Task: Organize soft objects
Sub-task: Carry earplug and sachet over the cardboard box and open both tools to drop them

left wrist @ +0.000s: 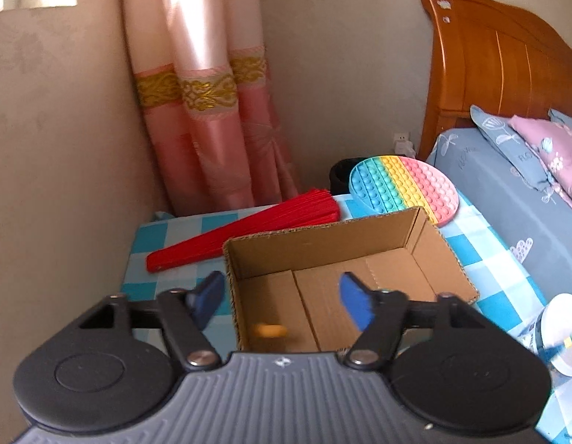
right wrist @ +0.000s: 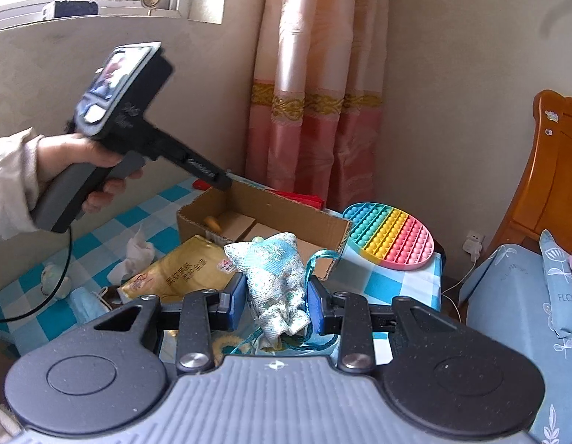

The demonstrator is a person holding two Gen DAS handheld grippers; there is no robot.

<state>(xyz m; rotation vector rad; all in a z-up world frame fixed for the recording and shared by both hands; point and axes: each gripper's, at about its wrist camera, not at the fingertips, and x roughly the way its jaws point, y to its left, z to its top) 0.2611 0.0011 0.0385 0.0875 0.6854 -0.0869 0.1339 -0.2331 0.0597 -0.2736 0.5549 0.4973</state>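
An open cardboard box [left wrist: 345, 248] [right wrist: 278, 207] stands on the blue-checked table. A small yellow object [left wrist: 269, 330] [right wrist: 213, 222] lies inside it near the front wall. My left gripper [left wrist: 282, 299] hangs over the box, open, with nothing between its blue pads. In the right wrist view a person's hand holds that left gripper's handle [right wrist: 101, 181] above the box's left end. My right gripper [right wrist: 275, 301] is shut on a pale blue-and-white brocade pouch [right wrist: 276, 277] with a teal cord, held just in front of the box.
A folded red fan [left wrist: 245, 229] lies behind the box. A round rainbow pop-it [left wrist: 404, 188] [right wrist: 391, 235] sits at the table's far right. A gold packet [right wrist: 182, 270], white cloth [right wrist: 136, 255] and a blue mask [right wrist: 88, 305] lie left. A white cup [left wrist: 563, 333] stands right. A bed [left wrist: 507, 199] borders the table.
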